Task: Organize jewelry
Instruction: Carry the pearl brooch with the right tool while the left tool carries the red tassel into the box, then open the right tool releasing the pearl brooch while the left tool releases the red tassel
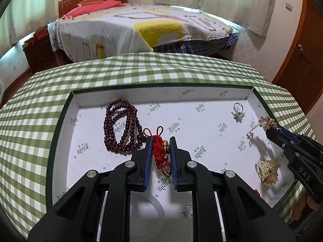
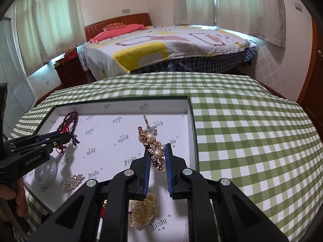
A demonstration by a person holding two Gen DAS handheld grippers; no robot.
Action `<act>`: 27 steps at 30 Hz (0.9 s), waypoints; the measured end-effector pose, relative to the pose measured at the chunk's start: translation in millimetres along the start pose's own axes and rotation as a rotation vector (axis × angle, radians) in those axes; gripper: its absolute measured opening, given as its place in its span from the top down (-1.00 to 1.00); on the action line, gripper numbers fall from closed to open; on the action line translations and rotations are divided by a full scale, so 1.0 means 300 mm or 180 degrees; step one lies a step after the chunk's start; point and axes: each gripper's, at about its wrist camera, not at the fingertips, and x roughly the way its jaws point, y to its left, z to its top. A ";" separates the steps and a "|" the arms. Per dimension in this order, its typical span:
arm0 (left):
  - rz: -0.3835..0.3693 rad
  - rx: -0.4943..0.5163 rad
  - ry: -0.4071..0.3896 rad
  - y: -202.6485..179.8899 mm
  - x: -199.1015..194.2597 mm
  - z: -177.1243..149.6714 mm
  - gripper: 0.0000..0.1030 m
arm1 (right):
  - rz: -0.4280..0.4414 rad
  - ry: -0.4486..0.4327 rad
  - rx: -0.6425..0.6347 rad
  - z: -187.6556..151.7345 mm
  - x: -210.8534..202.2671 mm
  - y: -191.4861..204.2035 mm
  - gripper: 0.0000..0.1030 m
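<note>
Left wrist view: the left gripper (image 1: 160, 139) clamps a red knotted charm (image 1: 160, 149) over the white box tray (image 1: 201, 94), beside dark beads (image 1: 121, 127). Right wrist view: the right gripper (image 2: 157, 147) clamps a gold pearl necklace (image 2: 154, 147) above the tray's right side.

Green-white checked tablecloth (image 1: 141, 70), dark red beads (image 1: 121, 127), white tray (image 1: 201, 121)

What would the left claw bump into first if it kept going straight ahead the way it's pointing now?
Probably the dark red bead bracelet, lying just ahead and slightly left of the left claw, which grips the red knotted charm. Straight ahead is bare box floor, then the box's far wall; depth is unclear.
</note>
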 end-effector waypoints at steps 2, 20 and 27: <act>-0.0009 -0.0031 0.0051 0.004 0.012 0.001 0.68 | -0.0004 0.0050 0.0007 -0.003 0.015 0.000 0.71; -0.0019 -0.0067 0.0091 0.009 0.017 0.004 0.08 | 0.0016 0.0151 -0.0027 -0.016 0.042 0.012 0.36; -0.0068 -0.0084 0.0027 0.008 -0.016 0.002 -0.07 | 0.0036 0.0137 -0.0041 -0.024 0.034 0.020 0.24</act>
